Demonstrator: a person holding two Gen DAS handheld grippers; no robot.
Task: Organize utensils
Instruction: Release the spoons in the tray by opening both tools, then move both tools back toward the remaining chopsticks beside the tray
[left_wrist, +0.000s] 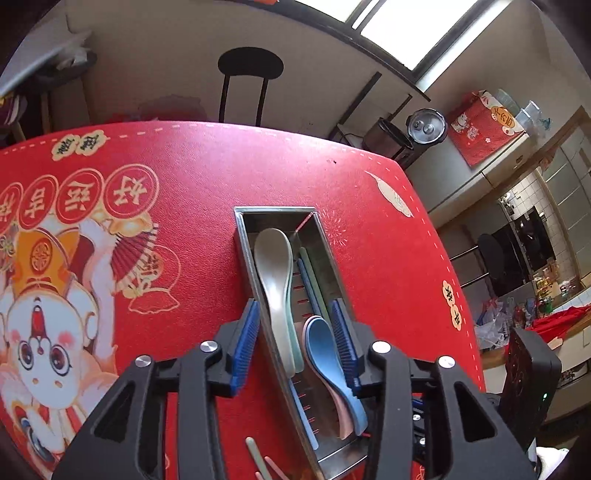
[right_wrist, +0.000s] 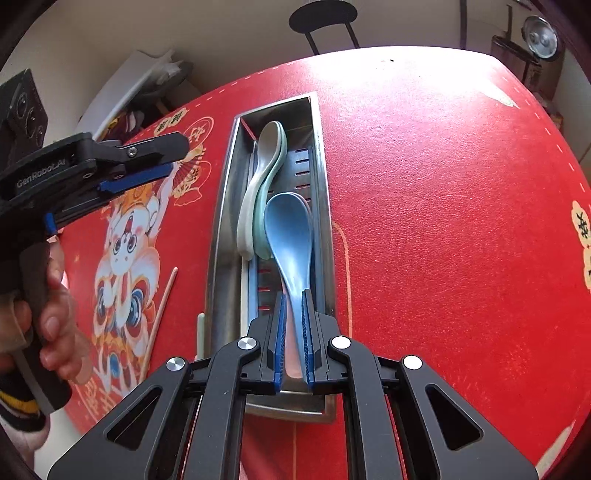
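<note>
A long steel tray (right_wrist: 221, 206) lies on the red mat and holds stacked spoons. A grey spoon (right_wrist: 258, 173) rests on a pale green one at the far end. A blue spoon (right_wrist: 290, 229) lies nearer, on top of a pink one. My right gripper (right_wrist: 293, 332) is shut on the blue spoon's handle at the tray's near end. My left gripper (left_wrist: 295, 332) hangs above the tray (left_wrist: 243, 236) with its jaws open and nothing touching the blue pads (left_wrist: 247, 332). Under it I see the grey spoon (left_wrist: 275, 266) and the blue spoon (left_wrist: 325, 343). The left gripper (right_wrist: 177, 158) also shows at the upper left of the right wrist view.
Loose chopsticks (right_wrist: 162, 306) and a pale green stick (right_wrist: 200, 332) lie on the mat left of the tray. A person's hand (right_wrist: 55, 295) holds the left gripper's handle. A black chair (left_wrist: 247, 74) stands at the table's far edge. A kitchen counter (left_wrist: 480, 177) is at the right.
</note>
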